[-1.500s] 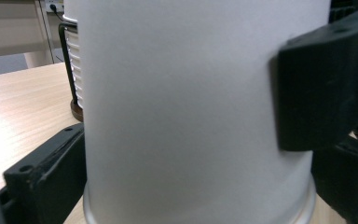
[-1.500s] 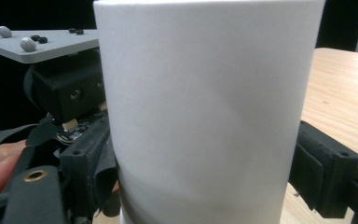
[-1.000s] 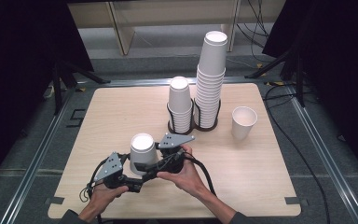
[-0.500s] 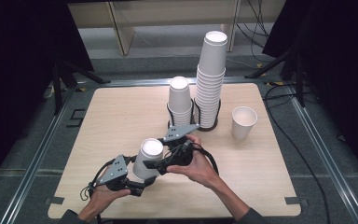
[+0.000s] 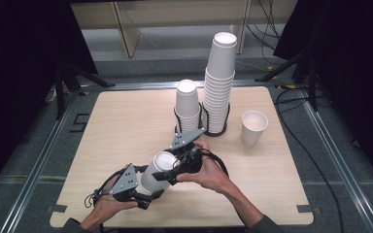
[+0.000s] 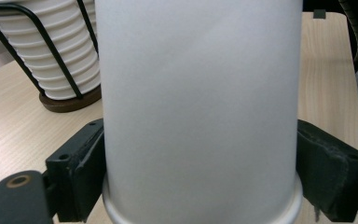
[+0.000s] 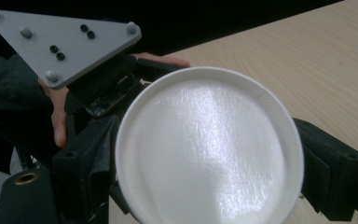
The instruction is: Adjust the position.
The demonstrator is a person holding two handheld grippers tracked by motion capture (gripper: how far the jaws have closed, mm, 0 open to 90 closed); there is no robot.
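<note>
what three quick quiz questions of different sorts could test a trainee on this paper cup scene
1. True or false: the white paper cup held between the grippers lies flat on the light wooden table.
2. Which stack in the black wire rack is taller? A the person's left, B the person's right.
3. Fill in: the lone upright white cup stands to the ____ of the rack.

Key
1. False: the left gripper and right gripper both clamp it, tilted, above the table.
2. B
3. right
</note>
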